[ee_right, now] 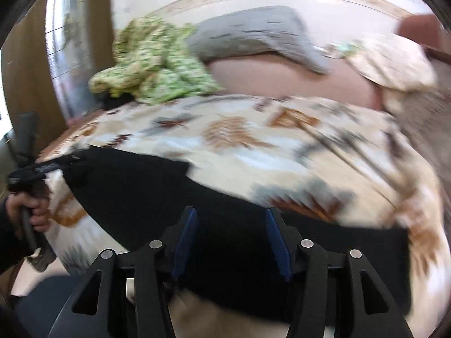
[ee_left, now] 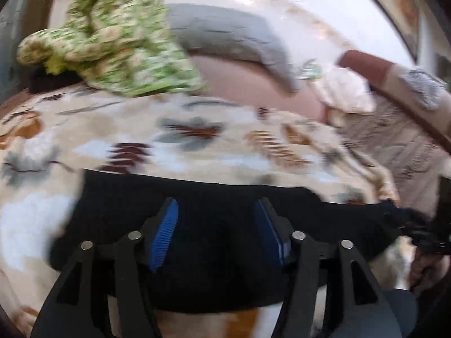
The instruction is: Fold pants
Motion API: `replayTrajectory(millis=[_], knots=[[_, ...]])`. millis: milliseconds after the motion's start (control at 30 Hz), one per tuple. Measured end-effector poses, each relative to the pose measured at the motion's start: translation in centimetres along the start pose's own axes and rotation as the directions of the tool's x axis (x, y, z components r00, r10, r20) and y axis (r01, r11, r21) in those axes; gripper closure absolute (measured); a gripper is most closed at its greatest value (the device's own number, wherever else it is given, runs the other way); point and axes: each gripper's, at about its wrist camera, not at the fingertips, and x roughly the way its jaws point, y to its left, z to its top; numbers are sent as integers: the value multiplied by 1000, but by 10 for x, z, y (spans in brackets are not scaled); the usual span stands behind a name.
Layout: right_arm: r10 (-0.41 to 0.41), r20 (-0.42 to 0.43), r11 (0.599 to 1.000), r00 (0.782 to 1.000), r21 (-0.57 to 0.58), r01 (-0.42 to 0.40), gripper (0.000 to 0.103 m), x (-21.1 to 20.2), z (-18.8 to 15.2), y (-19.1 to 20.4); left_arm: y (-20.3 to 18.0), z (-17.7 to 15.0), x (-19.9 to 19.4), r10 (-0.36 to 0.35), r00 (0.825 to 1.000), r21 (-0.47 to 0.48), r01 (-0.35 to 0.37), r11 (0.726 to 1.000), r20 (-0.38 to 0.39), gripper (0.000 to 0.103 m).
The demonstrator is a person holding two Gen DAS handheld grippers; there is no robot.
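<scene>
Both tools — left (ee_left: 215, 232), right (ee_right: 229, 238) — spread wide, gripping nothing; black pants (ee_left: 214, 197) on blanket (ee_left: 197, 146).

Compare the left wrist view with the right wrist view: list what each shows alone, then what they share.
Left wrist only: the right gripper at the frame's right edge, blurred, at the black pants' corner.

Right wrist only: the person's left hand on the left gripper's handle, with that gripper at the pants' far corner.

Both: black pants spread on the patterned blanket, the green floral cloth, the grey pillow, and open blue-padded fingers in the foreground.
</scene>
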Motion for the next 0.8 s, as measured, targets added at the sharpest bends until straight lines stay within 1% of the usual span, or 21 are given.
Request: replayTrajectory(millis=[67, 100, 133, 167, 200, 233, 267, 300, 333, 367, 400, 433, 467, 500, 533, 600, 633, 667, 733, 767, 800], knots=[[-37, -10, 998, 999, 50, 38, 51, -15, -20, -17, -13, -11, 7, -43, 999, 7, 43, 999, -33, 42], [-51, -21, 996, 998, 70, 53, 51, -23, -29, -26, -18, -21, 18, -36, 997, 14, 37, 999, -71, 42], [-78, -31, 994, 997, 81, 80, 51, -27, -35, -33, -20, -29, 25, -12, 996, 24, 14, 1000, -87, 42], [-126, -50, 987, 991, 94, 130, 51, -29, -41, -43, -22, -35, 27, 7, 998, 52, -4, 999, -65, 42], [-176, -99, 974, 979, 125, 188, 51, -27, -48, -58, -27, -41, 25, 20, 1000, 98, -18, 995, -22, 39], [-203, -146, 958, 968, 175, 227, 57, -26, -56, -75, -30, -44, 26, 21, 1000, 117, -19, 993, -13, 37], [-160, -115, 947, 980, 264, 185, 64, -34, -61, -92, -30, -44, 26, 23, 1000, 118, -22, 993, -10, 37], [-146, -111, 934, 983, 312, 174, 66, -39, -61, -100, -30, -43, 26, 16, 1000, 113, -14, 993, -15, 34], [-160, -115, 928, 980, 320, 189, 69, -41, -60, -102, -29, -42, 27, 2, 1000, 111, 0, 994, -18, 31], [-228, -107, 918, 968, 307, 251, 63, -46, -56, -100, -28, -43, 26, -10, 1000, 110, 12, 994, -17, 31], [-277, -94, 909, 956, 299, 292, 61, -50, -53, -98, -27, -43, 26, -24, 1000, 109, 25, 994, -14, 30], [-296, -65, 905, 953, 299, 302, 61, -53, -48, -96, -26, -44, 25, -28, 1000, 108, 29, 994, -11, 30], [-272, -15, 916, 962, 303, 263, 61, -55, -41, -92, -26, -44, 24, -31, 1000, 107, 31, 994, -8, 29], [-251, 10, 929, 968, 284, 238, 59, -54, -34, -84, -26, -45, 25, -30, 1000, 108, 30, 994, -6, 29], [-227, 29, 949, 973, 230, 214, 55, -49, -27, -73, -26, -45, 25, -28, 1000, 111, 28, 993, -5, 29], [-179, 37, 983, 983, 54, 177, 53, -28, -17, -42, -28, -46, 25, -25, 1000, 114, 25, 993, -4, 29], [-184, 12, 983, 983, 29, 184, 53, -18, -15, -40, -28, -47, 25, -25, 1000, 115, 26, 993, -4, 29], [-207, -30, 977, 978, 47, 208, 53, -6, -16, -48, -28, -47, 25, -27, 1000, 114, 27, 993, -4, 29], [-271, -100, 946, 957, 154, 284, 55, 5, -23, -76, -28, -46, 25, -26, 1000, 115, 26, 993, -4, 29], [-250, -110, 932, 962, 240, 270, 59, 5, -29, -97, -28, -47, 25, -26, 1000, 115, 26, 993, -3, 29], [-185, -68, 923, 980, 332, 197, 60, -2, -32, -114, -28, -47, 25, -25, 1000, 115, 25, 993, -1, 29]])
